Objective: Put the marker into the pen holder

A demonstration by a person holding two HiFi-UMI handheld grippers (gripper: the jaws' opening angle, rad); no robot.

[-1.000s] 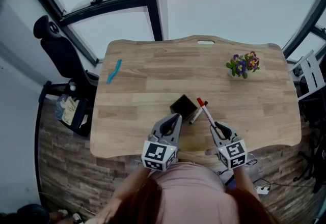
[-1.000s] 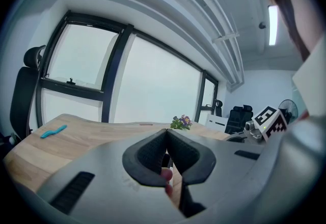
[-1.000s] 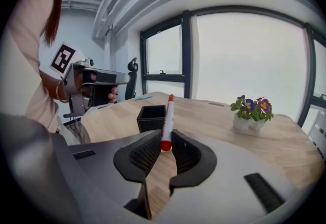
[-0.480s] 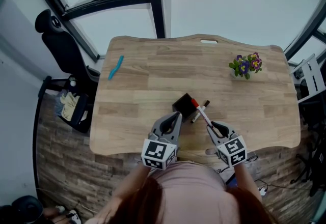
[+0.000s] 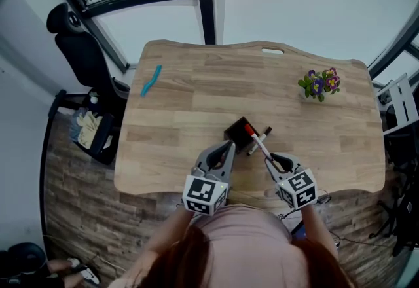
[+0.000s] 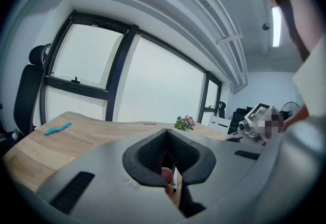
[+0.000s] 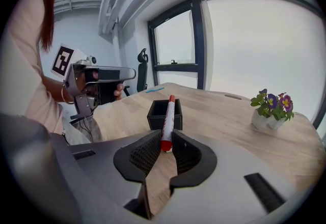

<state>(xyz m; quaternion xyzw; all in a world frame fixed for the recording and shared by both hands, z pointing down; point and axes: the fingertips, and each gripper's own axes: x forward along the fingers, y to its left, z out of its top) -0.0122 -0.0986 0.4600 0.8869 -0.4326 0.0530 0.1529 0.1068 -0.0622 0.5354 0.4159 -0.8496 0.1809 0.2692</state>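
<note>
A black square pen holder (image 5: 237, 131) stands on the wooden table (image 5: 190, 103) near its front edge. My right gripper (image 5: 270, 160) is shut on a white marker with a red cap (image 5: 256, 141), which slants up and left so that its red end hangs over the holder's opening. The right gripper view has the marker (image 7: 166, 122) clamped between the pads, pointing at the holder (image 7: 164, 114) just ahead. My left gripper (image 5: 226, 148) hovers just in front of the holder on its left, jaws shut with nothing in them (image 6: 165, 131).
A dark pen (image 5: 262, 136) lies on the table just right of the holder. A small pot of purple flowers (image 5: 319, 83) stands at the back right, and a blue strip (image 5: 150, 80) lies at the back left. A black chair (image 5: 77, 51) is beyond the left edge.
The right gripper has tilted and swung the marker's red end to the left, from beside the holder to over its opening. The left gripper has stayed put.
</note>
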